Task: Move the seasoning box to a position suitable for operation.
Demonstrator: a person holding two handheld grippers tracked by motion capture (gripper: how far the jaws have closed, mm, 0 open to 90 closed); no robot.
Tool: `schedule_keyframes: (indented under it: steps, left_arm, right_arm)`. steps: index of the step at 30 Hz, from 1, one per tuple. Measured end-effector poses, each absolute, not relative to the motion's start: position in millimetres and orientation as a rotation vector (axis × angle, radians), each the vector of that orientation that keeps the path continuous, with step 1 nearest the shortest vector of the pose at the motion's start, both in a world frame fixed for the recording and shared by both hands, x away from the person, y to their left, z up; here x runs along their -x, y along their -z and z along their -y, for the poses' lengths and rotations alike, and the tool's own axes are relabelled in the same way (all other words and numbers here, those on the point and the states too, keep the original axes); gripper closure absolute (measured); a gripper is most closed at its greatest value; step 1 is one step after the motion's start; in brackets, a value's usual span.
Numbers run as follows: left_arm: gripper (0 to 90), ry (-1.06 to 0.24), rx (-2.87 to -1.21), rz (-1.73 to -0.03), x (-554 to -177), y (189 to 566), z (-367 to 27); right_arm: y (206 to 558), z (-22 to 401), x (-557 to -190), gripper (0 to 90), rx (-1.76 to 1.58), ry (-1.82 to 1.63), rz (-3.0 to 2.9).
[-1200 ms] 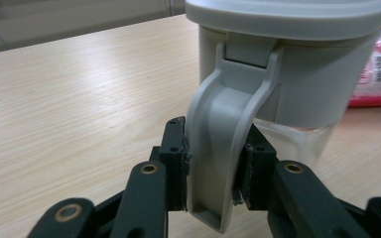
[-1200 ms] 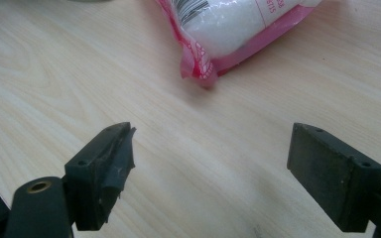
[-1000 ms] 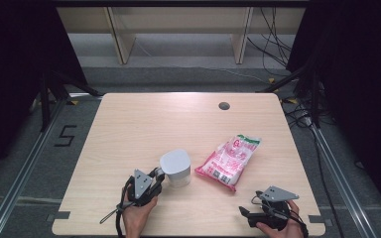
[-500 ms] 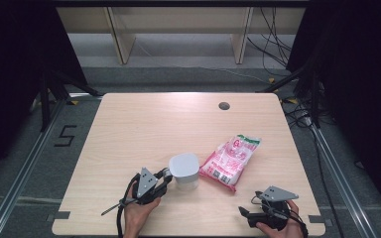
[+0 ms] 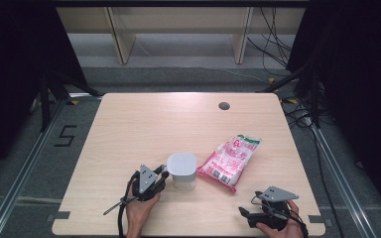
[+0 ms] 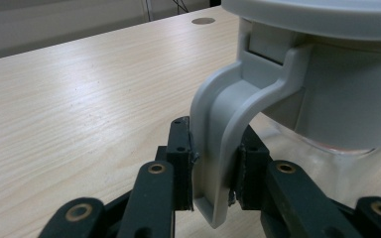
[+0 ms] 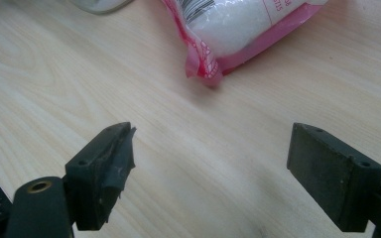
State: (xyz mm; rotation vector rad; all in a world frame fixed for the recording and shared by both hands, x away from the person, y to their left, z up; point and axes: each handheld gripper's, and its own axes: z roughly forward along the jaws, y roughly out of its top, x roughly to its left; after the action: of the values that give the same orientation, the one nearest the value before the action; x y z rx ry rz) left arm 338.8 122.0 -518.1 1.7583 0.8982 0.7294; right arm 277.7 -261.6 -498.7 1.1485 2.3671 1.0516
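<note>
The left claw has just been closing and now pinches the grey handle of the jar. The jar stands upright near the front of the worktop, just beside the pink bag. The right claw rests wide open, holding nothing.

A "5" marks the floor beside the table.

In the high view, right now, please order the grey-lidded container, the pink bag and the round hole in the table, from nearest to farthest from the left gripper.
1. Grey-lidded container: the left gripper clamps its handle.
2. Pink bag: just right of the container.
3. Round hole: far edge, right of centre.
</note>
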Motion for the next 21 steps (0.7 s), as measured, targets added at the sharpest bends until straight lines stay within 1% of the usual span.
schedule_keyframes:
  steps: [2, 5, 6, 13, 14, 15, 16, 17, 18, 21]
  left_arm:
    - [73.0, -0.697, -1.741, -0.898, -338.4, 519.3, -123.6]
    - [72.9, -0.707, -1.752, -0.898, -333.6, 518.2, -122.1]
    - [72.6, -0.713, -1.771, -0.873, -332.4, 517.2, -123.8]
    - [72.2, -0.702, -1.771, -0.898, -325.5, 516.7, -120.2]
    - [72.3, -0.717, -1.779, -0.855, -328.6, 517.1, -121.1]
    - [72.4, -0.697, -1.757, -0.894, -326.9, 518.0, -118.4]
    - [72.4, -0.692, -1.755, -0.887, -327.8, 517.9, -117.2]
    - [72.4, -0.715, -1.780, -0.828, -331.2, 516.8, -117.8]
    - [72.6, -0.700, -1.768, -0.875, -328.4, 517.1, -113.6]
    - [72.3, -0.683, -1.759, -0.868, -329.6, 517.2, -113.2]
  right_arm:
    - [499.0, 261.7, -278.4, 19.0, -1.140, -1.056, -2.372]
    - [498.7, 261.8, -278.3, 19.0, -1.149, -1.055, -2.388]
    - [498.8, 261.8, -278.3, 19.0, -1.147, -1.055, -2.387]
    - [498.3, 260.7, -277.3, 19.0, -1.172, -1.059, -2.378]
    - [498.4, 261.0, -277.7, 19.0, -1.167, -1.058, -2.379]
    - [498.6, 261.2, -278.2, 19.0, -1.159, -1.058, -2.383]
    - [498.7, 261.2, -278.1, 19.0, -1.160, -1.059, -2.383]
    - [498.7, 261.2, -278.1, 19.0, -1.159, -1.060, -2.384]
    - [498.5, 261.1, -277.9, 19.0, -1.167, -1.058, -2.382]
    - [498.9, 261.6, -278.0, 19.0, -1.160, -1.056, -2.385]
